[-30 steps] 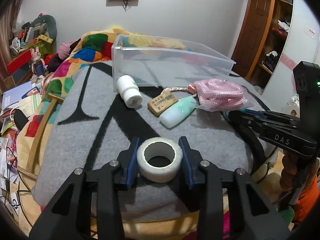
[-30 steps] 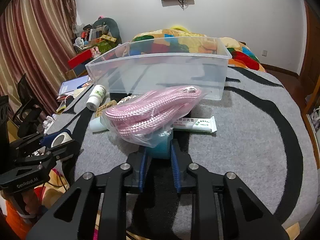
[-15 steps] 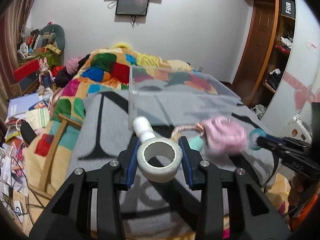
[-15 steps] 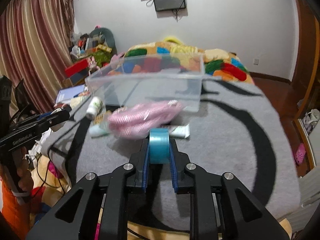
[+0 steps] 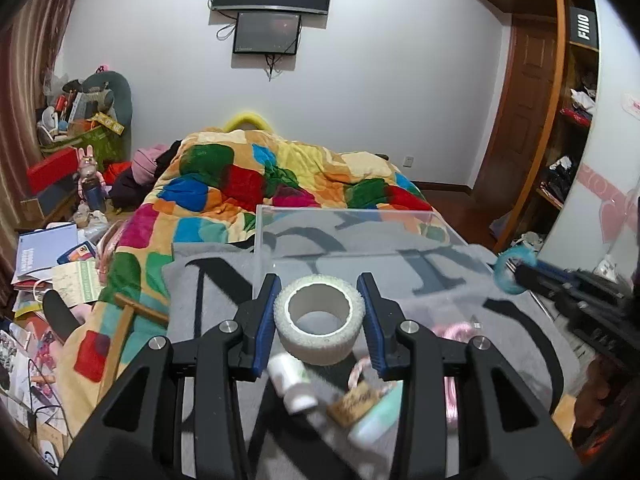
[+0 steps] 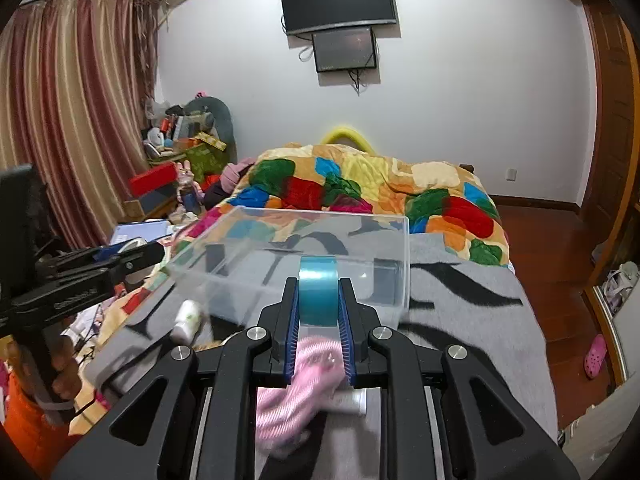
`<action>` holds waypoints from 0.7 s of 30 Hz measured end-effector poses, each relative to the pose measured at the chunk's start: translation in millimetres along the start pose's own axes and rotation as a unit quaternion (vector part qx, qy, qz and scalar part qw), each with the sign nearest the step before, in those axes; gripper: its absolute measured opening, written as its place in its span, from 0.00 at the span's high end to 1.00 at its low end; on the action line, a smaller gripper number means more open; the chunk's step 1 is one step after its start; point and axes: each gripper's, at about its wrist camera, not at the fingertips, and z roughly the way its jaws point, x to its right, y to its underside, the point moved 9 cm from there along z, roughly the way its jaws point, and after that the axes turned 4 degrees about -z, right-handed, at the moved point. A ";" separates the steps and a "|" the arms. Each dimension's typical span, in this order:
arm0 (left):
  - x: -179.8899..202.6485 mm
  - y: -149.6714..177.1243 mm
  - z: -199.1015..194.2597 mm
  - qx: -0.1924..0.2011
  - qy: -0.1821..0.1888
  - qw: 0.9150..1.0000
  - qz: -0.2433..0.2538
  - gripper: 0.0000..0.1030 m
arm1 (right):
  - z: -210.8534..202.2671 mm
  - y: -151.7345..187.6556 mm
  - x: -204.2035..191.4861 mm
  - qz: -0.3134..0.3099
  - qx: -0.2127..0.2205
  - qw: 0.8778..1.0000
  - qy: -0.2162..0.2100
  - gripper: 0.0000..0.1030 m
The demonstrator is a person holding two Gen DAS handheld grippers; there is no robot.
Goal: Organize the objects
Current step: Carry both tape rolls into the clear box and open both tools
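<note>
So I've got one clear plastic bin (image 6: 320, 240) sitting on the grey blanket (image 6: 472, 320) at the foot of the bed, and as far as I can see there's nothing in it, just the blanket's black pattern showing through the walls.

Two rolls of tape, one per hand. My left gripper (image 5: 319, 312) has its fingers clamped on the white tape roll (image 5: 319, 322), lying flat with the hole facing up, held up off the blanket in front of the bin. My right gripper (image 6: 319, 312) has its fingers closed narrow on the teal tape roll (image 6: 318, 296), standing on edge, also in the air by the bin's near wall.

Loose stuff down on the blanket below: one white pill bottle (image 6: 187, 320), one pink cord bundle (image 6: 300, 392), one white tube (image 6: 352, 400), one wooden tag (image 5: 354, 402) and one mint-coloured bottle (image 5: 374, 420). All kinda blurry.
</note>
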 end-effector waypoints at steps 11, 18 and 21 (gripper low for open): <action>8.7 -1.0 80.1 -0.083 -0.018 0.996 0.012 0.62 | 70.7 5.3 15.2 0.012 -0.084 0.996 0.003 0.84; 10.7 10.1 100.9 -0.115 -0.024 0.993 0.017 0.62 | 86.1 9.9 15.4 -0.003 -0.103 0.995 0.013 0.84; 13.1 11.8 98.6 -0.119 -0.016 0.993 0.017 0.56 | 87.3 12.2 13.4 -0.001 -0.108 0.994 0.008 0.84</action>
